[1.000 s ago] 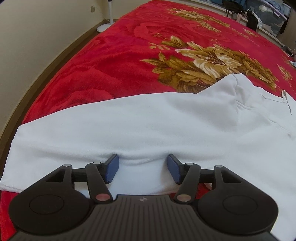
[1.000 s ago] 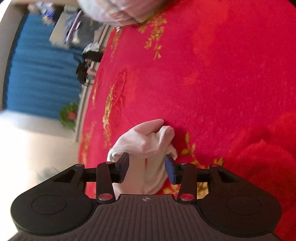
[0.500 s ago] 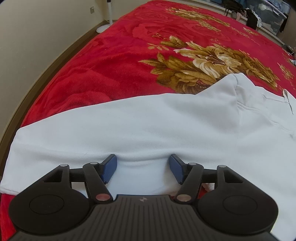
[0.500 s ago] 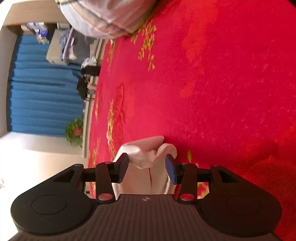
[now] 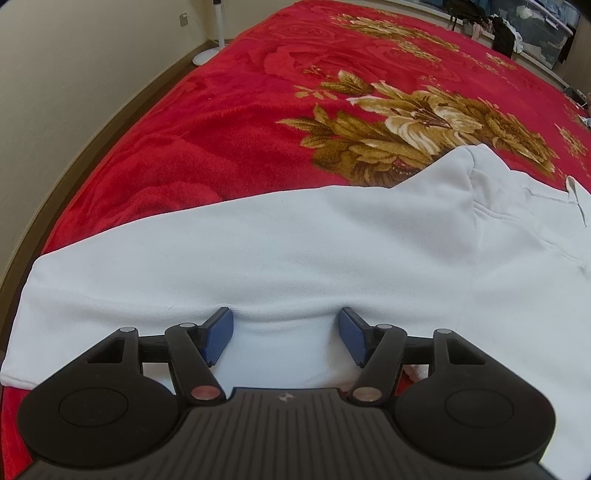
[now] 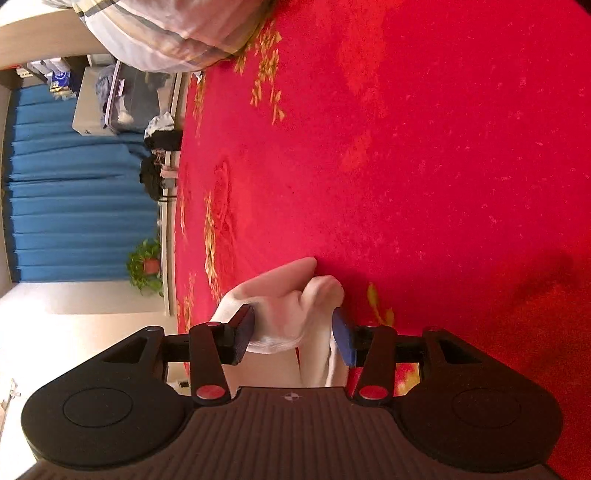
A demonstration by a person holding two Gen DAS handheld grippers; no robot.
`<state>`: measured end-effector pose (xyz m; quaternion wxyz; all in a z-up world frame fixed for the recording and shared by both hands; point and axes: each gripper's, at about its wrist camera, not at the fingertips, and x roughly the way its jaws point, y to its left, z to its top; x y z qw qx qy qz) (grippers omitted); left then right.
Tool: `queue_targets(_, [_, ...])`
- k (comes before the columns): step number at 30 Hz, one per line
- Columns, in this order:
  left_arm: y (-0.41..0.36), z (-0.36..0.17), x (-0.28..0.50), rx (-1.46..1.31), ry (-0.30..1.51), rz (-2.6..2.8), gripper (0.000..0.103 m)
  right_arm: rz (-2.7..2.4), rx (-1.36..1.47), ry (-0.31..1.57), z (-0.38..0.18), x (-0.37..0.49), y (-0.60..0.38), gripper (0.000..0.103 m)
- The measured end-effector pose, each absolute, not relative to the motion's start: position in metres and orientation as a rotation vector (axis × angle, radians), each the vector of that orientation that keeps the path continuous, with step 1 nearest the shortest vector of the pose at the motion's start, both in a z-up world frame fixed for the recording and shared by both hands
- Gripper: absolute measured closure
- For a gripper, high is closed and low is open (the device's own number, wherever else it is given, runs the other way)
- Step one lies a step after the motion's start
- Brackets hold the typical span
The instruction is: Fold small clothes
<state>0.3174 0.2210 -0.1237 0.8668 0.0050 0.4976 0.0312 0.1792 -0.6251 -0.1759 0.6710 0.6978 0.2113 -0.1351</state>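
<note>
A white garment [image 5: 295, 243] lies spread across a red floral blanket [image 5: 229, 122]. My left gripper [image 5: 286, 330] is open, its blue pads either side of a raised fold at the garment's near edge. In the right wrist view, a bunched end of the white garment [image 6: 291, 306] sits between the pads of my right gripper [image 6: 293, 328], which is open around it and rolled sideways. The cloth hangs down behind the gripper body.
The red blanket [image 6: 424, 166] covers the whole bed. A wall and floor run along the left bed edge [image 5: 74, 110]. A pillow [image 6: 166, 33], blue curtains [image 6: 74, 206] and a potted plant [image 6: 146, 266] lie beyond the bed. Clutter [image 5: 502, 26] sits at the far end.
The left gripper has opened a little wider around the fold. The right gripper has lifted and tilted, and the bunched cloth has shifted between its pads.
</note>
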Motion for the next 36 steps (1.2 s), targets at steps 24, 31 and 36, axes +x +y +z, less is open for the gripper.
queue_targets(24, [0.22,-0.125,0.32,0.024,1.034,0.055,0.032,-0.602,0.855,0.44,-0.114,0.181,-0.601,0.094])
queue_targets(31, [0.219,-0.125,0.32,0.027,1.034,0.057,0.031,-0.61,0.892,0.561,-0.155,0.187,-0.634,0.079])
queue_targets(36, [0.217,-0.125,0.322,0.031,1.037,0.064,0.03,-0.531,0.615,0.62,-0.142,0.213,-0.623,0.072])
